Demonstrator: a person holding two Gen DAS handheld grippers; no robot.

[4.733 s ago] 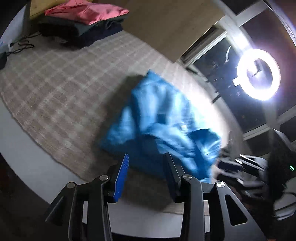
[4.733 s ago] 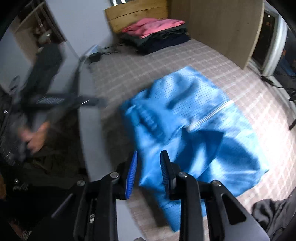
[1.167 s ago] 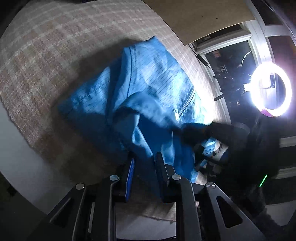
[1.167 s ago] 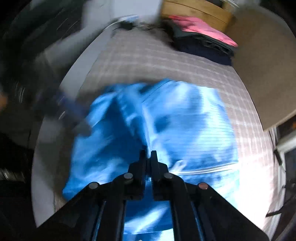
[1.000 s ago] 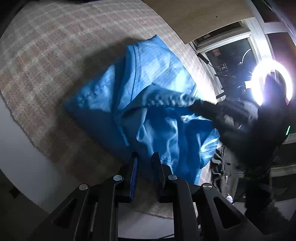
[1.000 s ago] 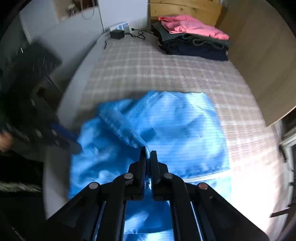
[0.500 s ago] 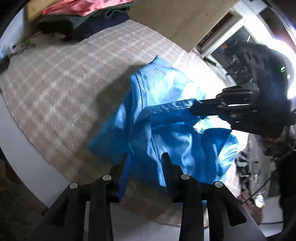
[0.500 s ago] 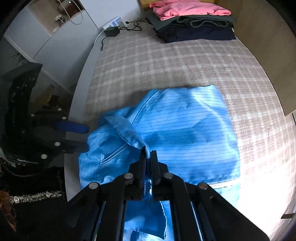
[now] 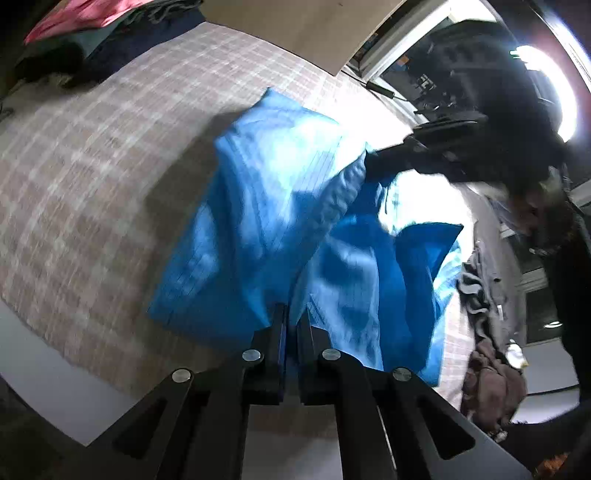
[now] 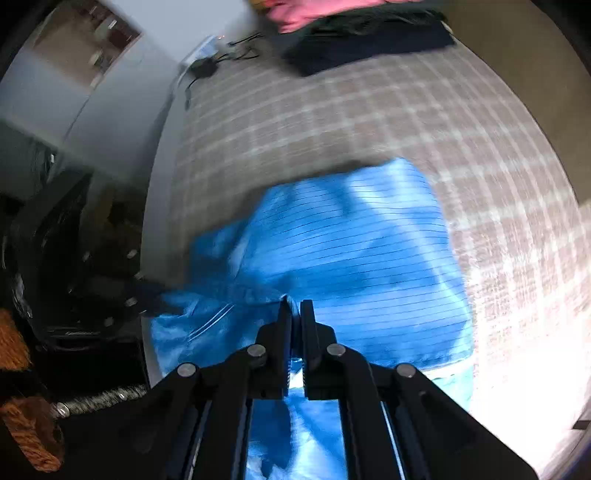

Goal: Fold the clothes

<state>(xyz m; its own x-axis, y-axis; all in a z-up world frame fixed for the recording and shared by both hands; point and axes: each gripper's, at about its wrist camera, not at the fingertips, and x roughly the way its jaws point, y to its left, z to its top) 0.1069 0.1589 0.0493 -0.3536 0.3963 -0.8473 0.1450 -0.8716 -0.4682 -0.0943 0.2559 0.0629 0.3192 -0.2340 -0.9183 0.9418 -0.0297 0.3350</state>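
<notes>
Bright blue jacket point(image 9: 280, 206), thin dark stripes across the cloth, spread crumpled over a checked beige bedcover point(image 9: 92, 155). Far half fairly flat in the right wrist view point(image 10: 362, 251), near half bunched and lifted into folds. Ribbed cuff or hem point(image 9: 340, 199) raised toward the upper right of the left wrist view. Pale zip line near the lower left of the cloth in the right wrist view.

Left gripper point(image 9: 291, 317) squeezed nearly together on a fold at the near edge of the jacket, blue cloth pinched between the pads. Right gripper point(image 10: 293, 310) likewise closed tight, a small ridge of blue cloth caught at the tips; seen from the left wrist as a dark blurred shape point(image 9: 436, 144) meeting the raised cuff.

Stack of folded clothes point(image 10: 354, 33) at the far end of the bed, pink on top, dark pieces below, cut off by the frame edge. Grey and brown clothes point(image 9: 491, 332) heaped at the right, partly out of frame. Both views smeared; right side of each washed out by glare from a lamp point(image 9: 554, 81). Dark clutter at the left of the right wrist view too blurred to make out.
</notes>
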